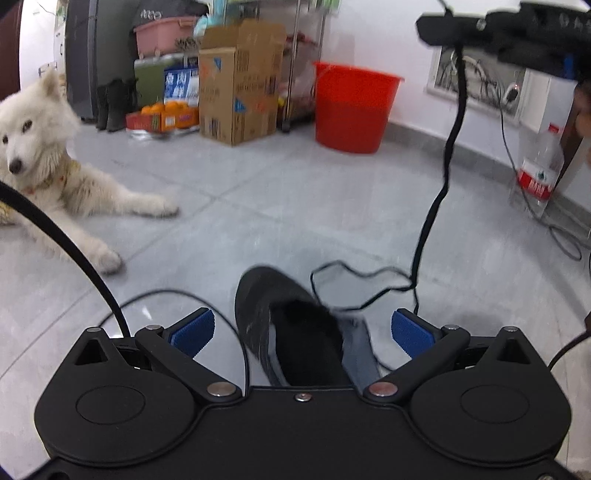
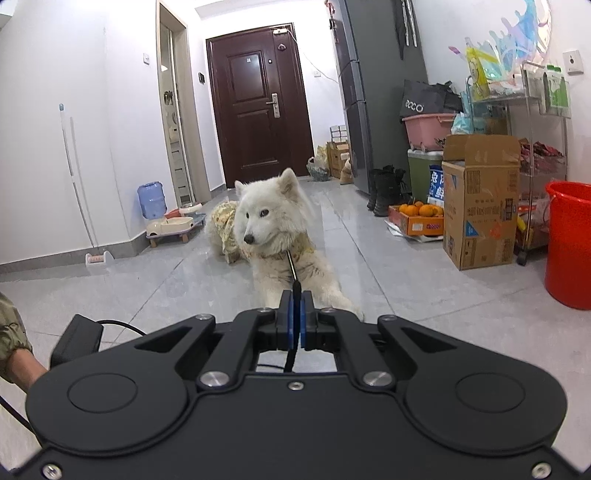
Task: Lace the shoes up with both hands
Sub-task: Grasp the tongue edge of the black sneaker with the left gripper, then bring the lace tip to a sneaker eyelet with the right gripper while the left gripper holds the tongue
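A black shoe (image 1: pixel 291 325) lies on the grey floor, right between the spread blue pads of my left gripper (image 1: pixel 302 330), which is open and holds nothing. A black lace (image 1: pixel 448 147) runs up from the shoe to my right gripper (image 1: pixel 476 27), seen high at the top right of the left wrist view. In the right wrist view my right gripper (image 2: pixel 296 312) is shut on the lace, whose stiff tip (image 2: pixel 291 263) sticks out past the pads. More lace (image 1: pixel 365 275) lies in loose loops on the floor beyond the shoe.
A white dog (image 2: pixel 273 229) lies on the floor close ahead of the right gripper, also at the left (image 1: pixel 44 155). A red bucket (image 1: pixel 351 107), cardboard box (image 1: pixel 240 85), water bottle (image 1: pixel 541 166) and cables (image 1: pixel 554 229) line the wall.
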`<state>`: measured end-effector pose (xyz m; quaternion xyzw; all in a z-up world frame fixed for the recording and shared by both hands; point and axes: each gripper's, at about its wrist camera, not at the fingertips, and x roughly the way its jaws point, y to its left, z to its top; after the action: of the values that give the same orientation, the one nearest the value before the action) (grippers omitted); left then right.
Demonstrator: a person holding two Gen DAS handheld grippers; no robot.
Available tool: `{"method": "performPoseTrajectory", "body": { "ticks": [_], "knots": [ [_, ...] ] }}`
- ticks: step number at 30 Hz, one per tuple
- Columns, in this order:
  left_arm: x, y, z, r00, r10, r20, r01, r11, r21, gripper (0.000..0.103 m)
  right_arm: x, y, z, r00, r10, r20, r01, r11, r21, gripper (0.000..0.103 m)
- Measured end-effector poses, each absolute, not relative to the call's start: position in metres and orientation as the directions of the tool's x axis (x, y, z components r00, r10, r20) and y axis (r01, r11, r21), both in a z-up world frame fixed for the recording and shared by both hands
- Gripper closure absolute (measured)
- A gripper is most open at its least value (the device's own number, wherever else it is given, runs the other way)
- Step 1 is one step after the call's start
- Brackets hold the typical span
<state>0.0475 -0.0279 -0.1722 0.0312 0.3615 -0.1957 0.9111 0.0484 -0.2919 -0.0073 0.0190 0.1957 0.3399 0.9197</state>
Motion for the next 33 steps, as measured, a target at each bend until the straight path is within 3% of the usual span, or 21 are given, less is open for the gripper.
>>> {"method": "performPoseTrajectory", "body": {
  "ticks": [5,8,14,17,24,33],
  "knots": [
    [0.057,-0.023,-0.192,0.622,-0.308,-0.720,0.352,0.931,-0.094,0.000,0.046,-0.292,-0.020,0.680,0.634,-0.369,-0.614,0.767,0.187,0.099],
    [0.063,-0.022,-0.201,0.588,-0.302,-0.750,0.351,0.931,-0.099,0.006,0.044,-0.292,-0.030,0.666,0.637,-0.388,-0.615,0.763,0.198,0.099],
    [0.075,-0.021,-0.217,0.516,-0.289,-0.806,0.350,0.930,-0.109,0.037,0.042,-0.290,-0.046,0.640,0.644,-0.419,-0.613,0.757,0.226,0.099],
    [0.073,-0.031,-0.219,0.485,-0.285,-0.827,0.355,0.928,-0.111,0.060,0.040,-0.289,-0.057,0.624,0.645,-0.441,-0.612,0.754,0.237,0.099],
    [0.074,-0.037,-0.227,0.461,-0.246,-0.853,0.332,0.939,-0.091,0.082,0.039,-0.288,-0.070,0.608,0.639,-0.471,-0.610,0.756,0.239,0.099],
    [0.075,-0.033,-0.226,0.425,-0.266,-0.865,0.320,0.938,-0.131,0.085,0.039,-0.274,-0.082,0.586,0.603,-0.541,-0.627,0.761,0.168,0.099]
  ]
}}
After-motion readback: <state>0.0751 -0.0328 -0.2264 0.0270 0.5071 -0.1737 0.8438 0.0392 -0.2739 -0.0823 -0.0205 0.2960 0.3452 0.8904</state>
